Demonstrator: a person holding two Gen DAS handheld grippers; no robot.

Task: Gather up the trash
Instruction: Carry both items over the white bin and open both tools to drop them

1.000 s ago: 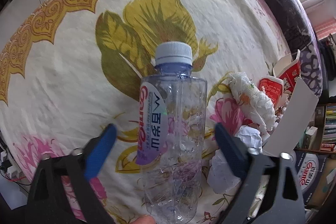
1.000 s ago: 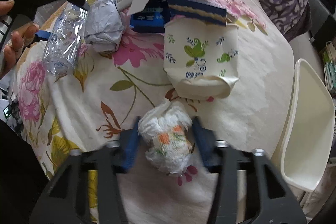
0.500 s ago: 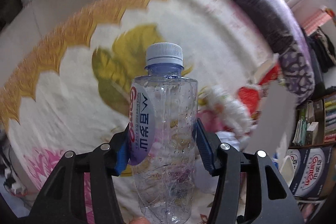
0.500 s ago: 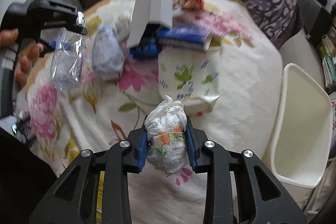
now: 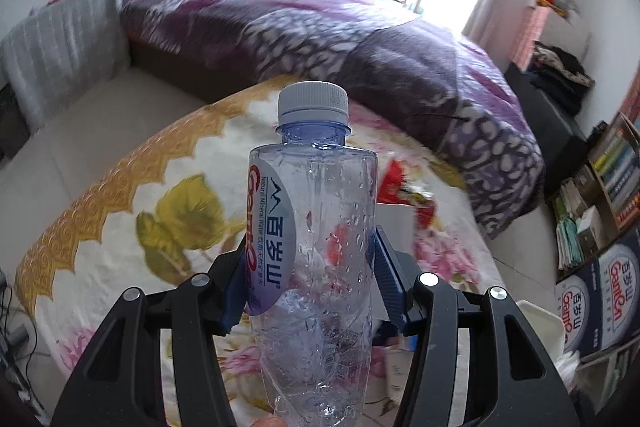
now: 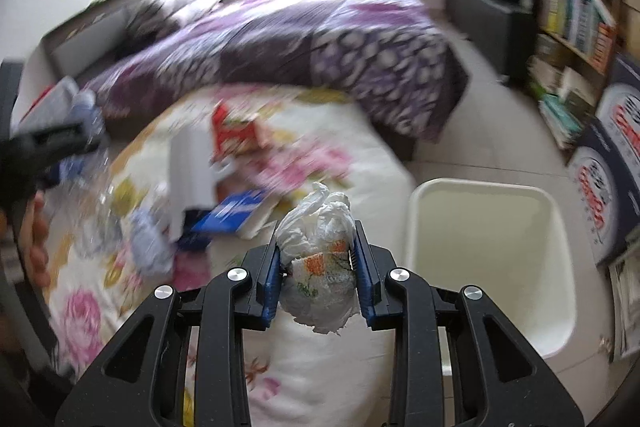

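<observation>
My left gripper (image 5: 310, 283) is shut on a clear empty water bottle (image 5: 314, 243) with a white cap and holds it upright above the flowered cloth (image 5: 120, 219). My right gripper (image 6: 316, 267) is shut on a crumpled white plastic bag (image 6: 318, 263) with orange print, lifted above the cloth (image 6: 320, 367). A white bin (image 6: 492, 267) stands on the floor just right of the right gripper. More trash lies on the cloth: a red packet (image 6: 232, 131), a white carton (image 6: 190, 171), a blue box (image 6: 236, 211) and a grey wad (image 6: 150, 247).
A bed with a purple patterned quilt (image 5: 360, 55) lies behind the table. Bookshelves (image 6: 576, 11) and printed water cartons (image 5: 596, 291) stand at the right. The left gripper and the hand holding it (image 6: 36, 167) show at the left of the right wrist view.
Both grippers closed on their items and lifted them off the cloth. The right gripper has swung toward the white bin; both views now tilt up to show the room.
</observation>
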